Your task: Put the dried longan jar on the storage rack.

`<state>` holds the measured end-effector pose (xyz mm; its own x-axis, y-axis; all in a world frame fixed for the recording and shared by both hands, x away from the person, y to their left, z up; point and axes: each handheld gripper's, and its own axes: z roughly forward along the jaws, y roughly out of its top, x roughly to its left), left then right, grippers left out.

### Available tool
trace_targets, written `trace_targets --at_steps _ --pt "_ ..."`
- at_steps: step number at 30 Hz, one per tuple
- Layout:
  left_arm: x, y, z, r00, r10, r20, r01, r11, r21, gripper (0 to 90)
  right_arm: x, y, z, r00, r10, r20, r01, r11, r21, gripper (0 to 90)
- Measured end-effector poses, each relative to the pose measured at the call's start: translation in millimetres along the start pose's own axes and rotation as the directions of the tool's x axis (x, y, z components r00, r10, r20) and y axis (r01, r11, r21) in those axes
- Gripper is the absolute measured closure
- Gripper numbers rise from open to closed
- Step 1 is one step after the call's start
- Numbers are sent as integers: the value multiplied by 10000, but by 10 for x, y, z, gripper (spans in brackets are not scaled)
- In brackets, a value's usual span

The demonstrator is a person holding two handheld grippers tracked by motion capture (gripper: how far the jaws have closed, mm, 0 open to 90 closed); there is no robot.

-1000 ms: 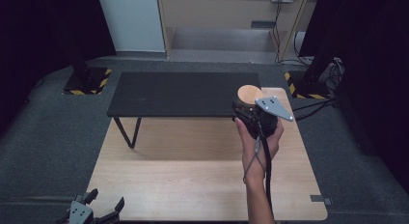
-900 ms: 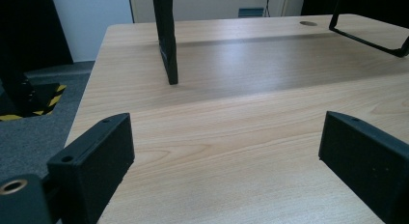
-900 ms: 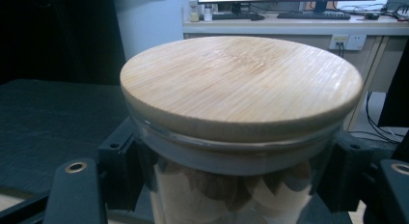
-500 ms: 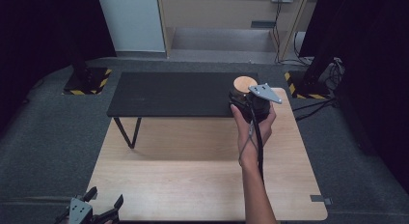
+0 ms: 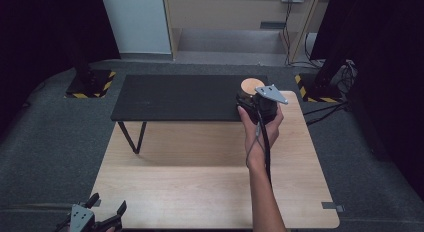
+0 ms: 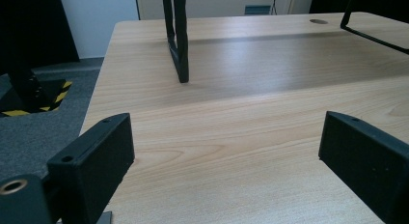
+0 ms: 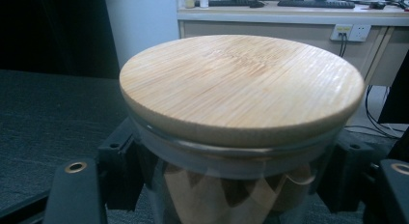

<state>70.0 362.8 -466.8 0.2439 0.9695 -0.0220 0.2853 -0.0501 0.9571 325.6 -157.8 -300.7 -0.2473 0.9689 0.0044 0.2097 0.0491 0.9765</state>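
A glass jar with a round bamboo lid sits between the jaws of my right gripper, over the right end of the black raised shelf. Whether it rests on the shelf I cannot tell. In the right gripper view the lid is close up, with the glass body showing brown contents; the right gripper is shut on the jar's sides. My left gripper is at the wooden table's front left corner, and in its own view the left gripper is open with only bare wood between the jaws.
The shelf stands on thin black legs across the table's far half. Yellow-and-black striped stand bases sit on the grey carpet at both far corners. Cables lie at the right. A small grey tab marks the table's front right.
My right gripper has carried the jar away from the person and slightly left, over the shelf's right end. The left gripper has stayed in place.
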Motion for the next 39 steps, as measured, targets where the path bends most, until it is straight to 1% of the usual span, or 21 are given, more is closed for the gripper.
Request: trace_targets --at_steps 3,13,14,16,17,18,20,25,35,39 --pt "-3 2 3 10000 12 23 -12 10000 4 40 2 -5 18 10000 -82 13 82 10000 -26 258" --pt "0 3 -5 10000 5 20 -5 10000 -4 40 -15 -14 25 9999 -86 -55 85 9999 -61 253" --pt "1 3 -6 10000 7 21 -7 10000 -5 40 -19 -34 31 10000 -41 -26 40 9998 -169 155" --pt "3 2 -6 10000 -11 30 11 10000 0 40 -16 -45 39 10000 -32 17 32 9998 -216 111" --pt "4 2 -7 10000 -8 35 8 10000 6 40 -16 -45 39 10000 -32 17 32 9998 -216 111" --pt "4 2 -9 10000 -6 39 6 10000 8 40 -9 -55 47 9999 -84 65 86 9996 -261 64" --pt "6 2 -10 10000 -9 38 8 10000 9 40 14 -64 51 9997 -162 200 168 9994 -295 35" --pt "8 1 -13 10000 -12 36 12 10000 5 40 28 -77 57 9992 -173 347 185 9992 -350 23" --pt "12 10 -7 10000 -1 38 1 10000 -25 40 20 -78 41 9992 -188 351 204 9987 -458 22" --pt "12 12 -16 10000 1 40 -1 10000 -56 40 35 -77 -12 9992 -200 339 215 9987 -459 23"
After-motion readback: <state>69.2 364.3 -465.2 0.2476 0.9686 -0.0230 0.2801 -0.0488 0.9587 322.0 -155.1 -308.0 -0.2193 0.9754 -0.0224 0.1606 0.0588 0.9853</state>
